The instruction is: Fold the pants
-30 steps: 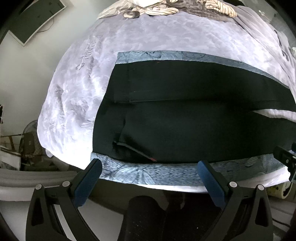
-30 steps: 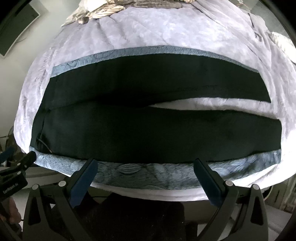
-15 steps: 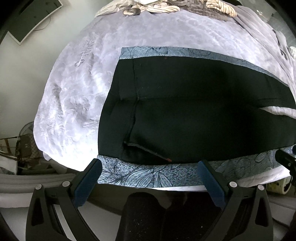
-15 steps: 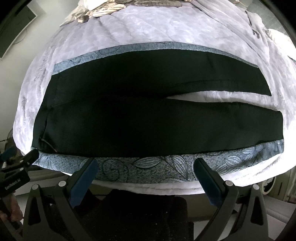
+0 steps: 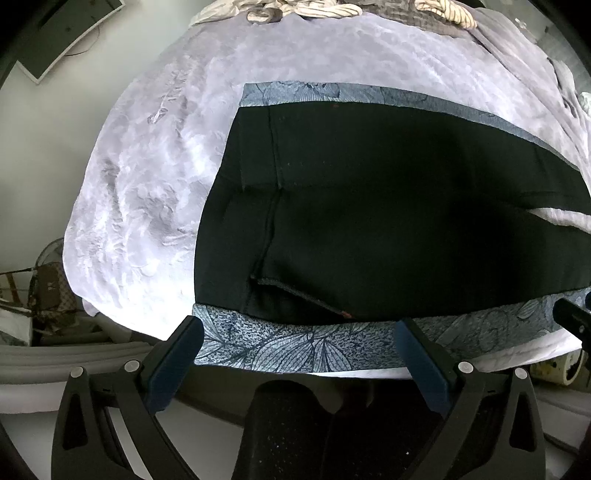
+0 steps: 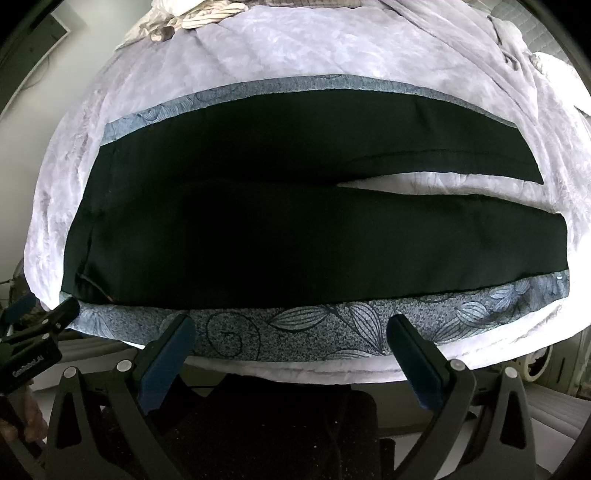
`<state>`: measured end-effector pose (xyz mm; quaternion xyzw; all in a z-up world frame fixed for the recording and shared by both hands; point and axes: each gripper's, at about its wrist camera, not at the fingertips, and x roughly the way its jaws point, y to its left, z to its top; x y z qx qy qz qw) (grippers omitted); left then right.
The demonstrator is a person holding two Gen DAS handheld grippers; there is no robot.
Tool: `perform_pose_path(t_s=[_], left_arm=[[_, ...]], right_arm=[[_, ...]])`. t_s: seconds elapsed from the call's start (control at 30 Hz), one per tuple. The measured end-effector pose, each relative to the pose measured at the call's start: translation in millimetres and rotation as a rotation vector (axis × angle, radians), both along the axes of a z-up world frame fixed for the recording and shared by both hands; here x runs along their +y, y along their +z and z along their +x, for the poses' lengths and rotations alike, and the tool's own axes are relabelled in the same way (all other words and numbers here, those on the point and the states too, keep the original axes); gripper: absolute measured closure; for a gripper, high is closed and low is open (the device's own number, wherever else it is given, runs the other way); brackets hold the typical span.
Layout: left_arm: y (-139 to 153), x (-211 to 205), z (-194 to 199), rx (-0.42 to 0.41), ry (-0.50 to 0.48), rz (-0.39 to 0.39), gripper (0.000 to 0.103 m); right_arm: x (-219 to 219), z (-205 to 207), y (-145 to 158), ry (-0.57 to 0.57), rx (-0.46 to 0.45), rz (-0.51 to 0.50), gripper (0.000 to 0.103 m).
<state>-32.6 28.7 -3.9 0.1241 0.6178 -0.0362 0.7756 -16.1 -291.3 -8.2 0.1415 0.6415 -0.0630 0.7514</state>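
Observation:
Black pants (image 5: 388, 221) (image 6: 280, 236) lie flat on a bed, waistband to the left, both legs running right with a narrow gap between them. A blue leaf-patterned band (image 5: 295, 349) (image 6: 314, 332) borders the near and far sides of the pants. My left gripper (image 5: 299, 356) hangs open at the bed's near edge below the waist end, holding nothing. Below the middle of the near leg my right gripper (image 6: 291, 349) is open too, with nothing between its fingers. Each gripper shows at the edge of the other's view.
A pale lilac bedspread (image 5: 155, 192) (image 6: 258, 59) covers the bed. Rumpled bedding (image 5: 314, 7) lies at the far end. A patterned bag (image 5: 48, 291) stands on the floor at the left, and a framed panel (image 5: 66, 33) hangs on the wall.
Both grippers have risen and tilted down over the bed's near edge, so the pants and patterned band sit lower and fuller in view. Both remain open.

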Motion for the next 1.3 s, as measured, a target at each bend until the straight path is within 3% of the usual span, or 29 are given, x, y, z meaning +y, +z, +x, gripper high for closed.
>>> perform_pose_path(t_s=[0.6, 0.7, 0.73, 0.8, 0.87, 0.93, 1.03, 1.13, 1.3], left_arm=[[-11, -2, -1, 0.030, -0.012, 0.010, 0.000], [-12, -1, 0, 0.033, -0.010, -0.034, 0.000], [-13, 2, 1, 0.034, -0.002, -0.087, 0.000], [-16, 9, 3, 0.045, 0.024, -0.174, 0.000], [-23, 17, 6, 0.067, 0.039, -0.269, 0.000], [-28, 22, 6, 0.079, 0.042, -0.314, 0.000], [-37, 33, 6, 0.111, 0.050, -0.397, 0.000], [-48, 44, 5, 0.161, 0.076, -0.482, 0.007], [-60, 52, 1, 0.192, 0.114, -0.535, 0.007]], right_arm=[[-3, -4, -11, -0.020, 0.014, 0.026, 0.000], [-4, -5, -11, -0.026, 0.003, 0.044, 0.000], [-6, -5, -12, -0.031, -0.006, 0.062, 0.000], [-10, -6, -13, -0.046, -0.024, 0.113, 0.000], [-22, -10, -20, -0.093, -0.056, 0.237, 0.000], [-34, -19, -30, -0.146, -0.075, 0.358, 0.002], [-52, -38, -51, -0.223, -0.078, 0.549, 0.030], [-62, -61, -78, -0.269, -0.061, 0.688, 0.031], [-58, -67, -106, -0.286, -0.078, 0.783, 0.031]])
